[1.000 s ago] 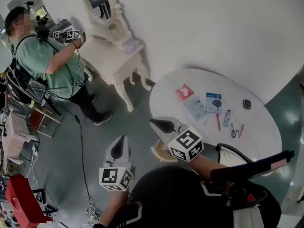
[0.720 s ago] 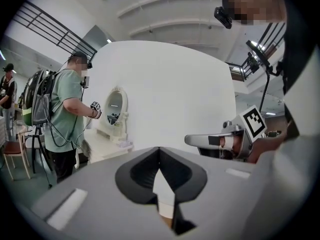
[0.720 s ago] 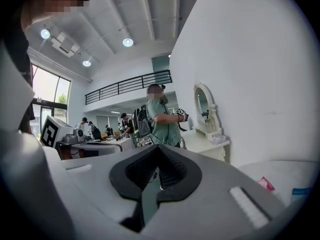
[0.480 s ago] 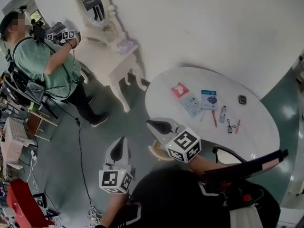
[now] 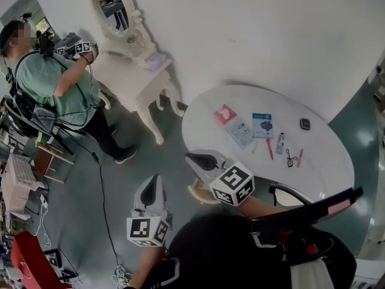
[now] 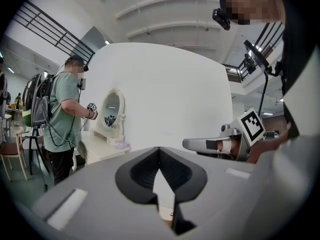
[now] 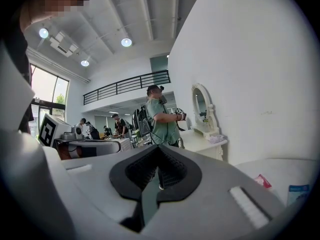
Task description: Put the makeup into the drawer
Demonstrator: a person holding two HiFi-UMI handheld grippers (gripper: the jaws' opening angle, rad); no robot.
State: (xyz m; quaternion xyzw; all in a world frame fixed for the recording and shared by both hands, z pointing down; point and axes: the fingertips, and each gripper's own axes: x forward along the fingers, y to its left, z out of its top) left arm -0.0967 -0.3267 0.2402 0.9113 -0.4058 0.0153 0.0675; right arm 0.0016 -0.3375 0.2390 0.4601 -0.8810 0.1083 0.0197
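Observation:
Several makeup items lie on the round white table (image 5: 319, 179): a red packet (image 5: 224, 114), a blue packet (image 5: 262, 124), a small tube (image 5: 280, 142), a red pencil (image 5: 269, 149) and a black compact (image 5: 305, 123). The white dressing table (image 5: 129, 77) with its oval mirror (image 5: 112, 6) stands by the wall at the far left. My left gripper (image 5: 155, 177) hangs over the floor, shut and empty. My right gripper (image 5: 191, 156) hovers at the table's near left edge, also shut and empty. Both point level toward the dressing table (image 6: 102, 146), which also shows in the right gripper view (image 7: 202, 139).
A person in a green shirt (image 5: 57, 80) stands at the dressing table holding marker-cube grippers. Cables (image 5: 102, 191) trail across the grey floor. A black chair back (image 5: 307, 206) is close at my right. Crates and a red box (image 5: 27, 254) sit at the left edge.
The head view has drifted, so the round table and dressing table sit slightly further left. Both grippers stay in place, shut.

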